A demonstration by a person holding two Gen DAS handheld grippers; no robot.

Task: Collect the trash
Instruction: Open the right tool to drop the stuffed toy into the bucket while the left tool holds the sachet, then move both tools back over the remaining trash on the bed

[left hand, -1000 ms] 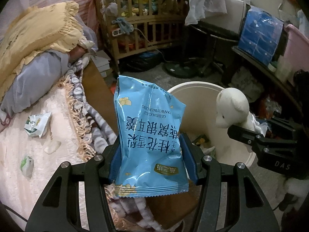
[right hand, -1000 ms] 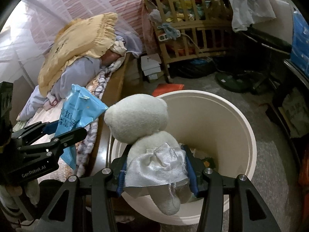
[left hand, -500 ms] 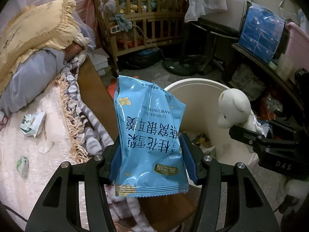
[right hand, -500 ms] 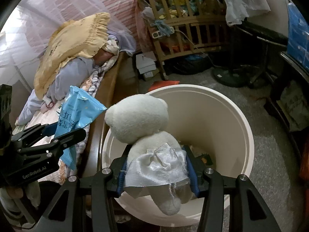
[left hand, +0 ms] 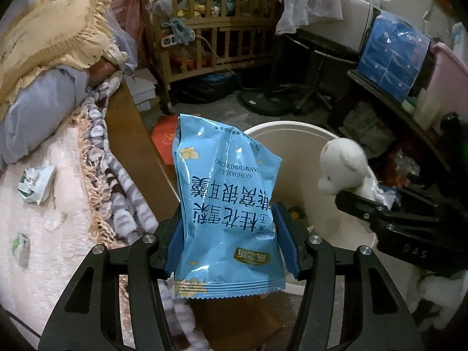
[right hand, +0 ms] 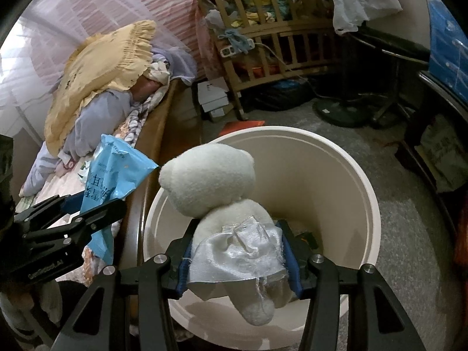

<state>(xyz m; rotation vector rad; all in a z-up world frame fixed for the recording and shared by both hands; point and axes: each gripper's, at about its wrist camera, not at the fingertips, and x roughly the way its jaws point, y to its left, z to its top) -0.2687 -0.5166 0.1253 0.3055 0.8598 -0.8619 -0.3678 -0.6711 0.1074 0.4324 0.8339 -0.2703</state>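
Round cream plastic bin (right hand: 362,193) sits right below the right hand-held gripper (right hand: 238,257), a few scraps at its bottom. That one's jaws are opening around a white plush bear in a satin skirt (right hand: 216,193). Left hand-held gripper (left hand: 228,242), angled down beside the bin, is clamped on a light blue foil snack bag (left hand: 225,201).

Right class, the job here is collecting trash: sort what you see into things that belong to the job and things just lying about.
Belongs to the job:
- blue snack bag, in the left gripper
- white plush toy, in the right gripper, whose jaws are opening
- cream bin
- crumpled wrapper on the bed

Just lying about:
- yellow pillow
- wooden crib
- red packet
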